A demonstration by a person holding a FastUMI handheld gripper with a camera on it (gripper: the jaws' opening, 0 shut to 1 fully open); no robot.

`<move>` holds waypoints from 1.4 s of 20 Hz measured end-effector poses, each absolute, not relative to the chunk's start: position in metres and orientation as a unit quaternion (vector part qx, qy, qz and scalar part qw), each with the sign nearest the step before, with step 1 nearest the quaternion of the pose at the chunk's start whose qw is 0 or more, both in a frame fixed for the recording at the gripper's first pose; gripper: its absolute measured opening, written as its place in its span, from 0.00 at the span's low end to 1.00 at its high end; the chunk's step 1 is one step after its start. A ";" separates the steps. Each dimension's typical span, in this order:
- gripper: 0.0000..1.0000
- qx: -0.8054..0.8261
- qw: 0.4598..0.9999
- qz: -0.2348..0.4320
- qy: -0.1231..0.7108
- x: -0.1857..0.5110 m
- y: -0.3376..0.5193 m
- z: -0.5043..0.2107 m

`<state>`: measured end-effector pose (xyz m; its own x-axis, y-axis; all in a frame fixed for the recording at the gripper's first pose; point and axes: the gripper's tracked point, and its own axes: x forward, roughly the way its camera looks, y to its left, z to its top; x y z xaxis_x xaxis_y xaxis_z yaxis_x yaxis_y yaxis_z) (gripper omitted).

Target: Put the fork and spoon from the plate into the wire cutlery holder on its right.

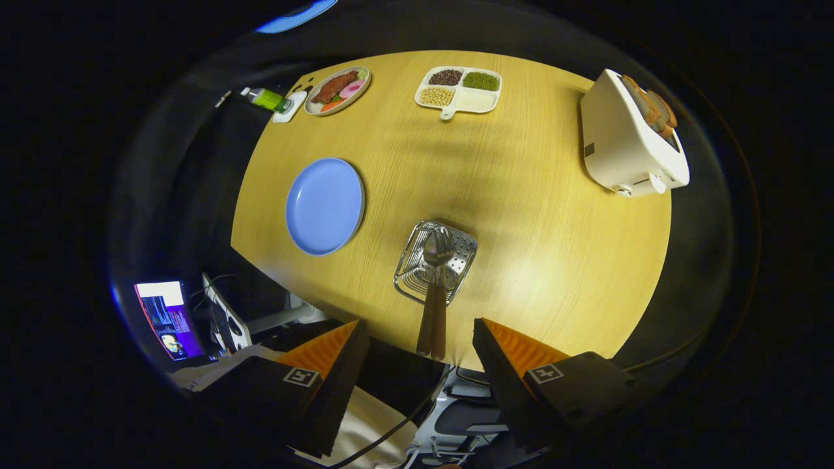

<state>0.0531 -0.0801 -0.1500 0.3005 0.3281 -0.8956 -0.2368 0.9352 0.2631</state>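
Table (521, 215): round, pale wood; carries all below.
Toaster (629, 140): white; at the far right edge; bread slices standing in the slots.
Plate (324, 205): blue; near the left edge, left of the holder and well apart from it; bare, no cutlery on it.
Holder (435, 262): wire, square-mouthed; near the near edge, right of the plate; seen from above, mouth tilted toward the camera.
Divided tray (459, 91): white; at the far edge; dark, green and pale beans in three compartments, the fourth looks white.
Food plate (337, 90): far left edge; meat and pink slices on it.
Bottle (267, 99): green; lying on a small white pad at the far left edge, just beside the food plate.
Spoon (435, 286): inside the holder; bowl deep in the basket, wooden handle sticking out over the near rim.
Fork (427, 306): alongside the spoon, touching or nearly so; head hard to tell apart from the spoon's bowl.
Gripper (420, 355): fingers spread wide, holding nothing; raised above the near edge.
Key relation: both handles run straight from the holder toward the gap between the fingers; handle ends just ahead of the fingertips, not touched by either.
Progress: likely complete; both pieces in the holder; probably only a retreat left.
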 end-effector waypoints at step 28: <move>0.99 0.072 0.996 0.041 -0.029 -0.022 -0.039 0.128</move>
<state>-0.0217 -0.0393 0.1285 0.9949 0.0776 0.0647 -0.0861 0.9863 0.1408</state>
